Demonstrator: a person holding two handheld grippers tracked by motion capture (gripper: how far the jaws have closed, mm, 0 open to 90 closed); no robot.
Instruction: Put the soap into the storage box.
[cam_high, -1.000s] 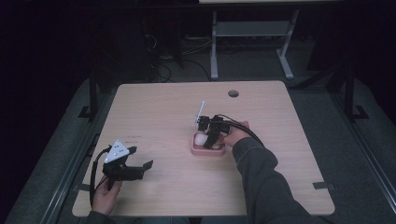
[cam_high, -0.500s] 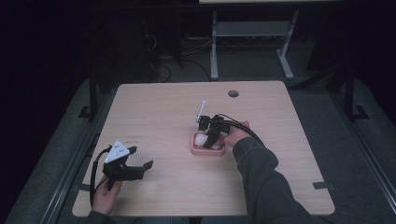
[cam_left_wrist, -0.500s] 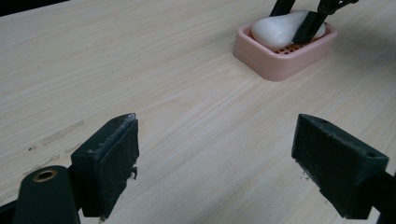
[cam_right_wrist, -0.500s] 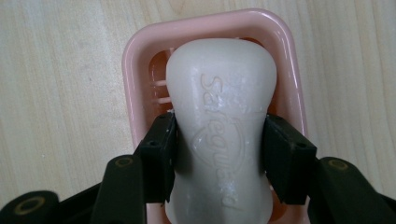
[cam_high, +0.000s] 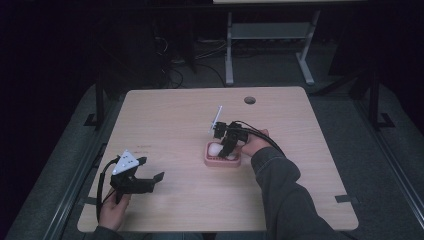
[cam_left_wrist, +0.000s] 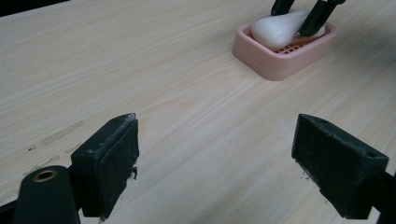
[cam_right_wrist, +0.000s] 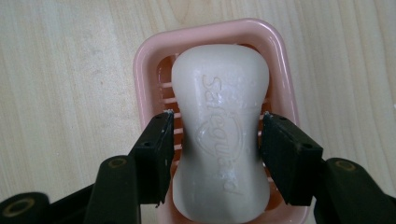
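The soap (cam_right_wrist: 219, 135) lies in the pink dish (cam_right_wrist: 149, 56) between the right gripper's (cam_right_wrist: 215, 140) fingers, which have just been opening off its waist, so the placing looks done and only withdrawing remains, while the left gripper (cam_left_wrist: 215, 154) idles wide open over bare tabletop (cam_left_wrist: 140, 70).

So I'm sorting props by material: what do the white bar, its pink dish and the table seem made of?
White bar: apparently soap, waxy matte, with an embossed brand name. Pink dish: likely moulded plastic, smooth and slightly glossy, with a slotted floor. Table: pale wood grain, perhaps laminate; that cannot be told.
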